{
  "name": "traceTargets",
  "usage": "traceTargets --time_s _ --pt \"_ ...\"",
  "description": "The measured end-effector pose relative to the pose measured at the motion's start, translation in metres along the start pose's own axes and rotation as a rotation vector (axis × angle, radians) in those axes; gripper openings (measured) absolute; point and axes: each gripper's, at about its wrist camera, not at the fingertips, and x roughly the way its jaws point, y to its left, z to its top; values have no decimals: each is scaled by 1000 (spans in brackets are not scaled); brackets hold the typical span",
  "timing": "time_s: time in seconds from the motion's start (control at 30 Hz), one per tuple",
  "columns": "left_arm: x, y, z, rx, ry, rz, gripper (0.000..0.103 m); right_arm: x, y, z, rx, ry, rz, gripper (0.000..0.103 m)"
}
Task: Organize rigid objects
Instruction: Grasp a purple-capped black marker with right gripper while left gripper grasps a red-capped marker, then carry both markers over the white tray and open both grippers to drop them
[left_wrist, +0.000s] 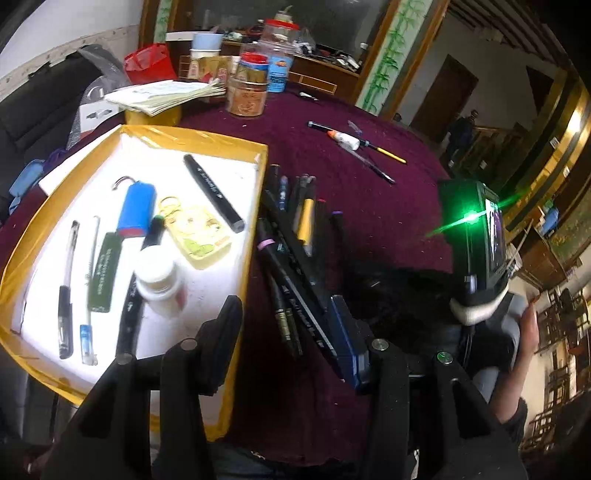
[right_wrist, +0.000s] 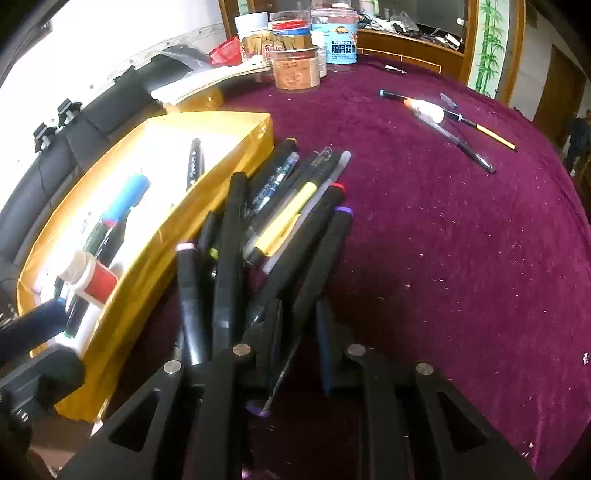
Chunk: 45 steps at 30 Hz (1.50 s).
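Right tool (right_wrist: 295, 325) grips the pen bundle (right_wrist: 280, 214) beside the tray (right_wrist: 147, 251) for loading; left tool (left_wrist: 288, 332) stands wide, empty.

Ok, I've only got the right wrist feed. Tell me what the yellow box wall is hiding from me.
Observer: A yellow cartoon tag lies flat in the yellow box, between the blue cylinder and a long black marker.
Operator: Give me the far-left side too.
Observer: Two pens lie side by side there: a clear pen with a black grip and a thin white pen with a blue end.
Operator: Now the left gripper.
Observer: The left gripper is open, one finger over the box wall, with the near end of the pen pile under the gap.
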Motion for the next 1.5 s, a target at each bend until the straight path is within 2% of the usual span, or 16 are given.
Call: traceTargets --time_s 0.03,0.1,0.2,0.3,0.4,0.5,0.57,0.6,0.67,0.7,0.83,0.97,1.17,1.27,1.37,1.5 --pt "-1 -3 1 12 -7 -1 46 -1 -16 1 25 -7 -45 10" --pt "3 -10 4 35 -8 2 46 -2 -49 6 78 -6 -60 10" --pt "22 -25 14 64 55 -44 46 -2 -83 15 123 -11 -125 10" --pt "45 -43 28 103 105 -66 46 2 -99 14 159 -68 -30 13" --pt "71 -59 42 163 124 -23 46 4 -112 7 209 -96 40 14" --pt "103 -65 46 194 205 27 44 5 -115 8 236 -95 81 14" --pt "118 -67 46 217 246 44 31 3 -112 5 227 -96 72 14" --pt "122 -68 45 225 251 69 30 3 -111 5 222 -95 66 14" --pt "122 -69 44 227 249 123 17 2 -108 6 219 -95 62 14" --pt "120 -68 42 215 261 120 16 4 -110 7 221 -94 64 14" --pt "115 -80 26 254 298 79 15 4 -112 7 225 -91 68 14" --pt "131 -90 27 286 301 115 16 3 -109 7 218 -91 57 14" --pt "131 -89 24 256 254 130 13 4 -110 6 218 -93 63 14" --pt "121 -94 10 285 265 92 13 4 -101 6 175 -96 17 13" --pt "118 -92 6 313 228 94 13 4 -97 5 152 -101 0 13" --pt "122 -85 17 251 237 75 12 4 -97 5 154 -105 52 12"
